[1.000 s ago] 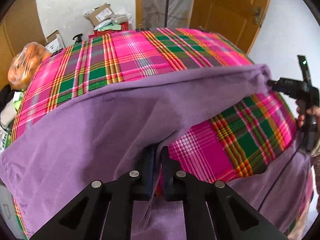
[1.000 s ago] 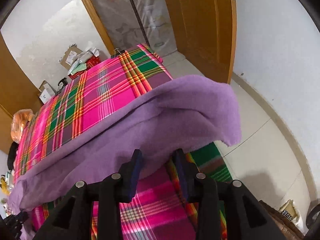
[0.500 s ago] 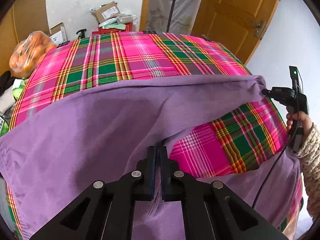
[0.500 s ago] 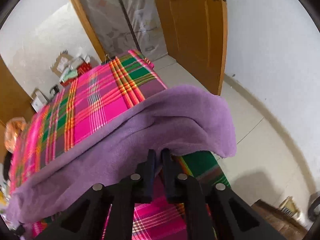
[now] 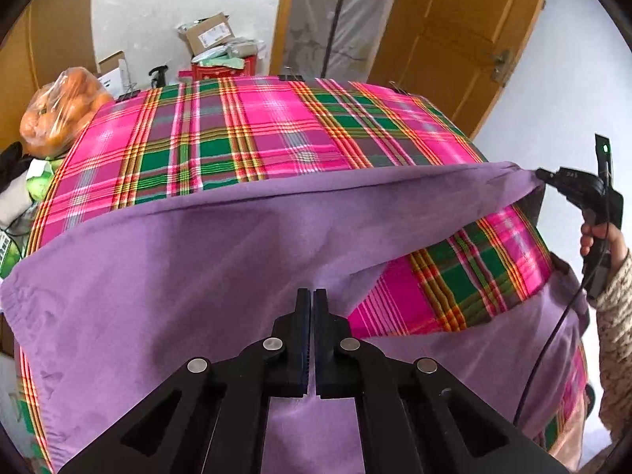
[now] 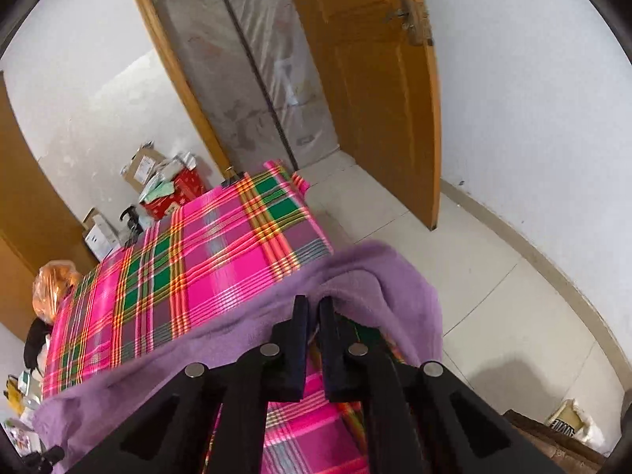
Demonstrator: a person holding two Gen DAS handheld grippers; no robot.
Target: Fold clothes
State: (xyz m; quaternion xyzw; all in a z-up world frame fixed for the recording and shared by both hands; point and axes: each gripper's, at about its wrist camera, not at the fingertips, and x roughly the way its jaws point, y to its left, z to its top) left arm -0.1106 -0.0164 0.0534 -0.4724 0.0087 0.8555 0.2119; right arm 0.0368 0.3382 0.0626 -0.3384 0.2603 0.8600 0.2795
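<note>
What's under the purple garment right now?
Where the purple garment is lifted by the left hand-held gripper and right hand-held gripper, the pink plaid cloth shows beneath. Anything under its draped part is hidden.

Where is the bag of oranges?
In the left wrist view, the orange bag sits far left, beside the plaid table's back corner, near cardboard boxes.

A soft purple garment (image 5: 205, 260) is stretched across a table, lifted along its upper edge. One corner (image 6: 379, 276) droops in thick folds; the lower part hangs off the near side.
</note>
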